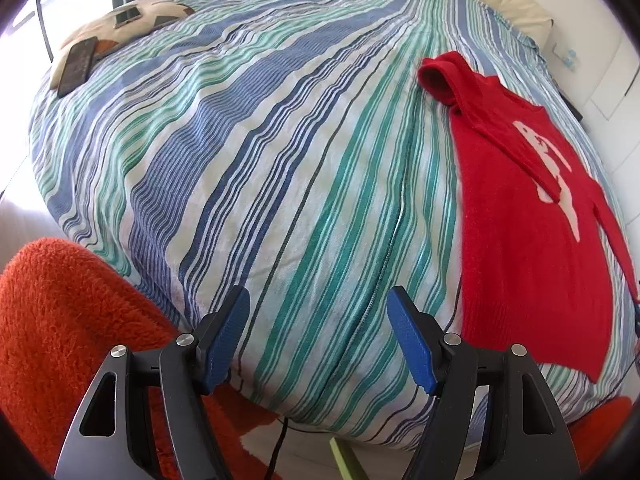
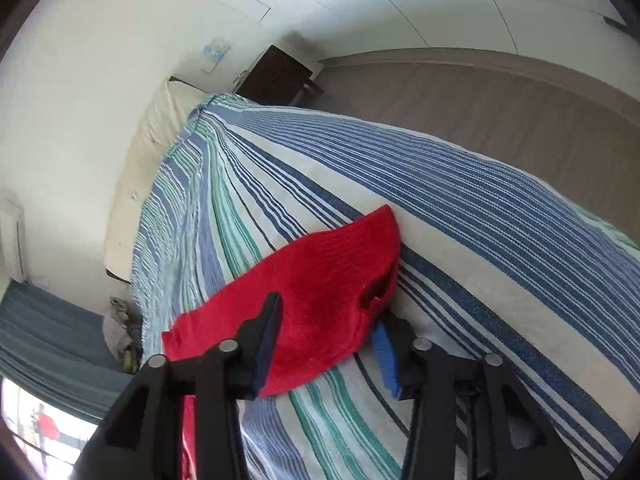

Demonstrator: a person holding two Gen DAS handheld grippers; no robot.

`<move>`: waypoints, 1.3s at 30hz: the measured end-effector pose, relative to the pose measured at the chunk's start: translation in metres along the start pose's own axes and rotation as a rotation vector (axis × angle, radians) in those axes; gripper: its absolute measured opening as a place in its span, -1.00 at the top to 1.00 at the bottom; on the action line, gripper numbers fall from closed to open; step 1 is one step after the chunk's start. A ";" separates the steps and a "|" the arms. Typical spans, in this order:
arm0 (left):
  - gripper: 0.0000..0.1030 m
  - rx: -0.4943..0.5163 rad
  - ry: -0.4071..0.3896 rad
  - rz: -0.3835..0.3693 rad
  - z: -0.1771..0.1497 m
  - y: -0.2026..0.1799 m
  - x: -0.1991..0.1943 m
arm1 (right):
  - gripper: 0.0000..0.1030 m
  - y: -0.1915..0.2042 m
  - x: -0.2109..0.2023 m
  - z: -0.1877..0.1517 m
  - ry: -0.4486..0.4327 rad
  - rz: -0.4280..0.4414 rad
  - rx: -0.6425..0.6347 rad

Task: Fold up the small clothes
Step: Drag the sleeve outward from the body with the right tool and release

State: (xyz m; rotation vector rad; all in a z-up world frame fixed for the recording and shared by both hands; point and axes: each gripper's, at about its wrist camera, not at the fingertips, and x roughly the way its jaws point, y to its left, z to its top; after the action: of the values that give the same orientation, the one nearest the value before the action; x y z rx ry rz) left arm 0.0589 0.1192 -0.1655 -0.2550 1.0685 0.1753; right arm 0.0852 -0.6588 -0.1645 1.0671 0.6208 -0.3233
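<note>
A small red sweater (image 1: 528,216) with a pale pink motif lies flat on the right side of the striped bed cover (image 1: 280,140), its turtleneck pointing away. My left gripper (image 1: 317,296) is open over the bed's near edge with nothing between its blue pads, and the sweater lies to its right. In the right wrist view, my right gripper (image 2: 326,312) hovers low over a part of the red sweater (image 2: 320,280). The jaws stand apart with the cloth lying loose between them, one fold draping over the right pad (image 2: 386,356).
A patterned cushion (image 1: 156,16) at the bed's far left carries a phone and a dark remote (image 1: 78,64). An orange fluffy rug (image 1: 60,320) lies below the bed's near edge. A dark bedside cabinet (image 2: 276,76) and wooden floor (image 2: 520,112) lie beyond the bed.
</note>
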 end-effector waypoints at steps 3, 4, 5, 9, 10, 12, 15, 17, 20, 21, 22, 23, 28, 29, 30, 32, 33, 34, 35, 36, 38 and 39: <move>-0.43 0.010 0.008 0.005 0.000 -0.002 0.002 | 0.96 0.006 0.005 0.003 0.013 -0.097 -0.046; -0.43 0.016 0.011 0.006 0.000 -0.003 0.003 | 0.93 0.009 0.003 0.004 0.004 -0.163 -0.080; -0.43 0.021 0.013 0.008 0.000 -0.004 0.003 | 0.94 0.011 0.001 0.005 -0.009 -0.186 -0.102; -0.43 0.031 0.018 0.011 0.000 -0.004 0.004 | 0.96 0.008 -0.004 0.006 -0.048 -0.313 -0.196; -0.43 0.029 0.018 0.009 0.000 -0.003 0.004 | 0.96 0.002 -0.003 0.006 -0.043 -0.308 -0.182; -0.43 0.023 0.020 0.007 0.000 -0.002 0.004 | 0.96 -0.003 -0.003 0.004 -0.049 -0.307 -0.181; -0.43 0.023 0.027 0.007 -0.001 -0.001 0.005 | 0.95 0.001 -0.002 0.003 -0.059 -0.324 -0.192; -0.43 0.027 0.028 0.008 -0.001 -0.001 0.006 | 0.95 0.001 -0.002 0.003 -0.056 -0.311 -0.185; -0.43 0.039 0.021 0.010 -0.001 -0.004 0.004 | 0.72 0.000 -0.010 0.002 -0.061 -0.277 -0.186; -0.43 0.045 0.020 0.013 -0.001 -0.005 0.002 | 0.64 0.000 -0.014 0.002 -0.067 -0.275 -0.190; -0.43 0.051 0.019 0.020 0.000 -0.006 0.000 | 0.58 -0.001 -0.020 0.001 -0.082 -0.280 -0.193; -0.42 0.056 0.015 0.027 0.002 -0.008 -0.004 | 0.44 -0.001 -0.028 -0.001 -0.104 -0.292 -0.189; -0.43 0.196 -0.141 -0.008 0.029 -0.047 -0.050 | 0.14 0.010 -0.080 -0.018 -0.218 -0.365 -0.248; -0.43 0.269 -0.177 -0.030 0.039 -0.065 -0.057 | 0.14 0.018 -0.088 -0.024 -0.220 -0.346 -0.275; -0.46 0.349 -0.206 -0.062 0.050 -0.085 -0.062 | 0.14 0.026 -0.094 -0.031 -0.217 -0.316 -0.298; -0.67 0.528 -0.199 -0.143 0.070 -0.131 -0.058 | 0.11 0.047 -0.105 -0.050 -0.202 -0.241 -0.354; -0.68 0.612 -0.153 -0.205 0.077 -0.154 -0.048 | 0.04 0.059 -0.108 -0.063 -0.192 -0.202 -0.387; -0.68 0.673 -0.102 -0.267 0.081 -0.172 -0.034 | 0.01 0.070 -0.110 -0.076 -0.181 -0.164 -0.419; -0.67 0.720 -0.061 -0.297 0.084 -0.189 -0.017 | -0.05 0.080 -0.111 -0.090 -0.165 -0.129 -0.446; -0.63 0.764 -0.040 -0.282 0.085 -0.203 0.001 | -0.09 0.088 -0.111 -0.104 -0.146 -0.095 -0.464; -0.47 0.872 0.007 -0.201 0.081 -0.231 0.039 | -0.09 0.094 -0.109 -0.134 -0.110 -0.045 -0.472; -0.34 0.923 0.041 -0.178 0.079 -0.241 0.057 | -0.09 0.094 -0.107 -0.149 -0.094 -0.027 -0.463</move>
State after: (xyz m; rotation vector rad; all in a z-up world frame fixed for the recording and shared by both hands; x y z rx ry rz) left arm 0.2162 -0.0875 -0.1503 0.4804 1.0596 -0.4844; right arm 0.0038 -0.4883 -0.0820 0.5972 0.5898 -0.2361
